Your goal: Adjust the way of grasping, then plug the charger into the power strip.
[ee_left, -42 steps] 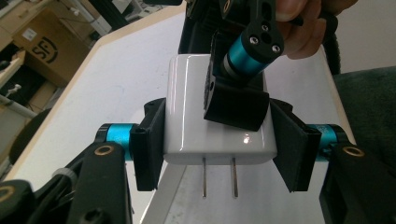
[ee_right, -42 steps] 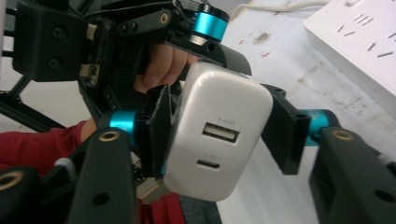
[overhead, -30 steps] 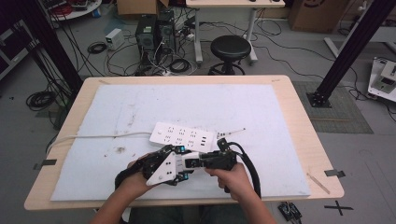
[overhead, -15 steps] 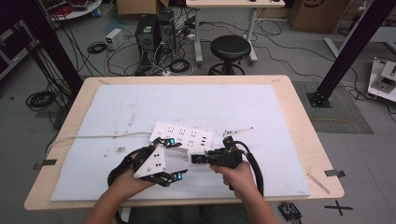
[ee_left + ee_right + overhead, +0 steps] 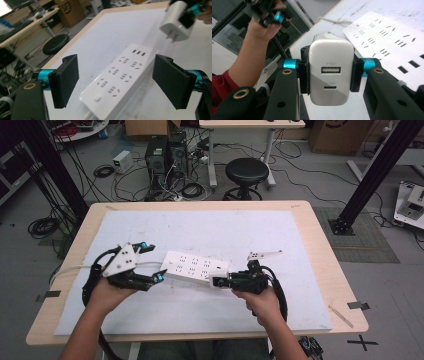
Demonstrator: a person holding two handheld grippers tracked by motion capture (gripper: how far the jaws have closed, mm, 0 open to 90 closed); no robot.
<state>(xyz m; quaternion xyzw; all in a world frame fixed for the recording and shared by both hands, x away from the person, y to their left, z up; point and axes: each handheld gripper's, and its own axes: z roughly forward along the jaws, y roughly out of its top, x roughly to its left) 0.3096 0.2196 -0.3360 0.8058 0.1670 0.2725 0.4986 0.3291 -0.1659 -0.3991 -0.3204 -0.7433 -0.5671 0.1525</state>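
One charger (image 5: 329,71) clamped in right gripper (image 5: 216,281)—left gripper (image 5: 152,262) just opening, empty—one power strip (image 5: 195,267).

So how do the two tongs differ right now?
The left tongs stand open with nothing between their black pads, having just been opening, and hover beside the power strip. The right tongs are shut on a white charger, held at the strip's other end. Both are hand-held, with blue-trimmed black jaws.

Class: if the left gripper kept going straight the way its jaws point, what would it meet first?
Most likely the power strip, lying straight ahead of the open left gripper; the depth is hard to judge.
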